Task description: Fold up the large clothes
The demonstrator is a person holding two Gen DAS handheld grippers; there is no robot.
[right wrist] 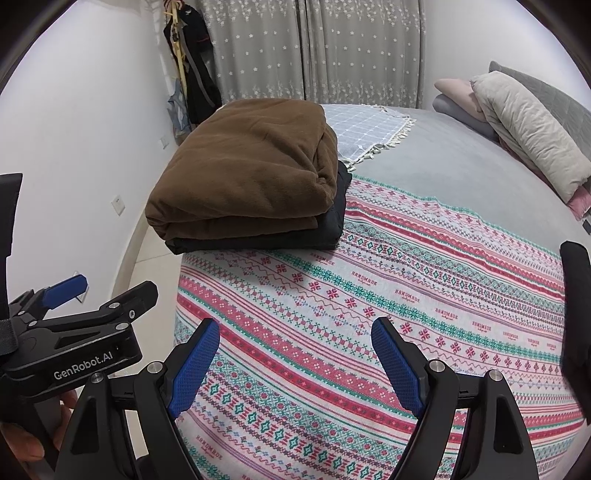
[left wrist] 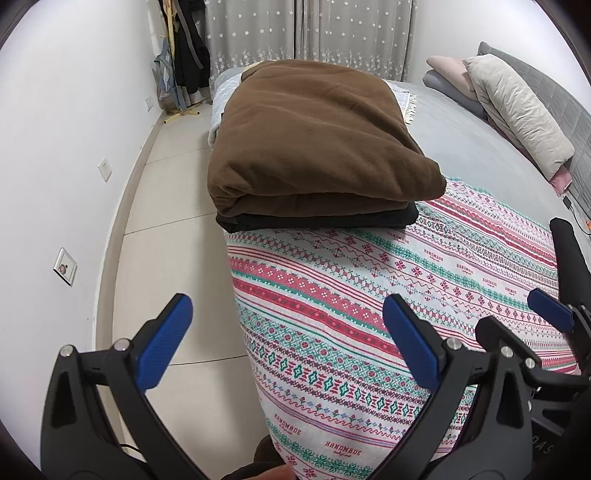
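Two folded items sit stacked on the bed (left wrist: 480, 147): brown fleece blanket (left wrist: 314, 136) on top, black garment (left wrist: 321, 221) under it, only its front edge and right side showing. Landmark = that stack. It rests on the far left end of the patterned cloth (left wrist: 369, 295), which lies flat over the bed with red, teal and white bands and "HANDMADE" lettering, running from the stack toward the cameras and off to the right. Behind and right of the stack, partly tucked under it: a pale checked throw with tassels (right wrist: 369, 129). Further right of the stack, against the grey headboard (right wrist: 546, 96): a beige pillow (right wrist: 528, 125) with pink and grey bedding (right wrist: 454, 96) beyond it. Left of the stack: tiled floor (left wrist: 166, 221) and white wall with sockets; behind it, grey star-print curtains (left wrist: 314, 29) and dark clothes hanging on a rack (right wrist: 192, 74). Left gripper (left wrist: 288, 339) hovers above the near left edge of the cloth, fingers spread wide, nothing between the blue pads (left wrist: 166, 343), well short of the stack. Right gripper (right wrist: 295, 365) hovers over the cloth just to the right of the left one, fingers also spread wide and empty, pads clear of the fabric. Each gripper shows at the edge of the other's view; a hand is partly visible under the left one.
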